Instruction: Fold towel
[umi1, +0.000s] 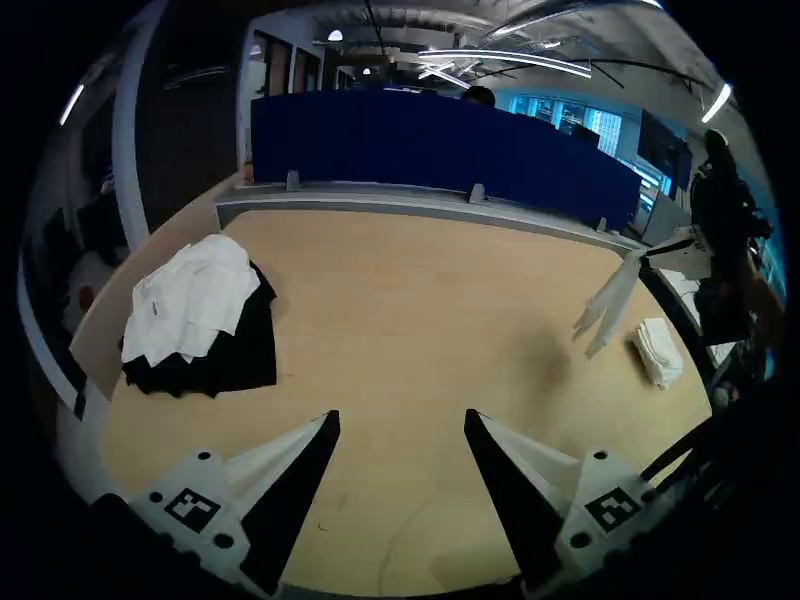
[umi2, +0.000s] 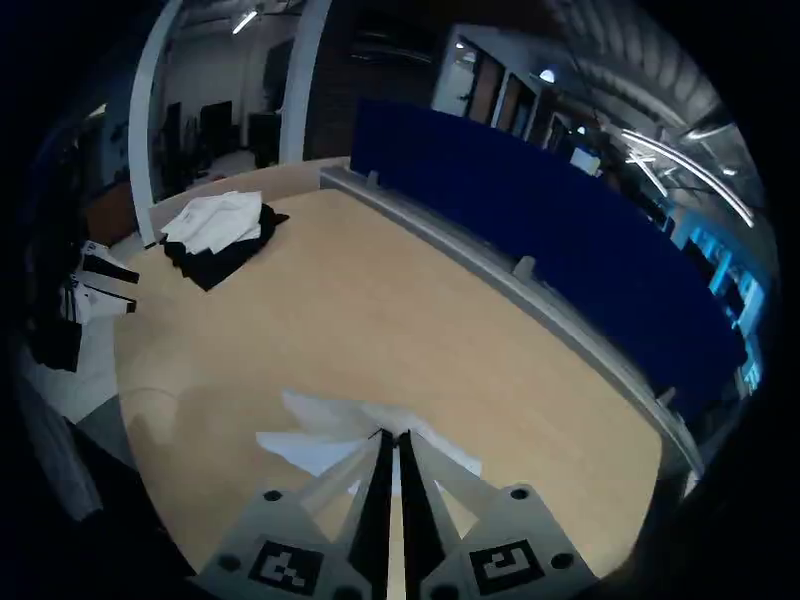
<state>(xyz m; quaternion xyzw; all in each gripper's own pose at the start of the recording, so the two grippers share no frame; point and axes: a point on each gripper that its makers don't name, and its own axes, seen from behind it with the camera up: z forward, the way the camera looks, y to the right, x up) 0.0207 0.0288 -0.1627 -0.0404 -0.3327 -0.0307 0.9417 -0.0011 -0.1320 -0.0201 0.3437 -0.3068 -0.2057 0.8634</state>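
My right gripper (umi2: 393, 437) is shut on a white towel (umi2: 325, 432), which fans out below the fingertips above the wooden table (umi2: 380, 310). In the left gripper view the same towel (umi1: 606, 300) hangs in a narrow bunch over the table's right side, pinched at its top by the right gripper (umi1: 642, 257). The left gripper (umi1: 400, 418) is open low over the near edge of the table (umi1: 420, 310), with nothing between its fingers. It also appears at the far left as the left gripper (umi2: 125, 287).
A pile of white and black cloths (umi1: 195, 312) (umi2: 222, 233) lies at the table's left end. A folded white towel (umi1: 658, 352) rests near the right edge. A blue partition (umi1: 440, 145) (umi2: 560, 235) runs along the far side. A person (umi1: 730, 240) stands at the right.
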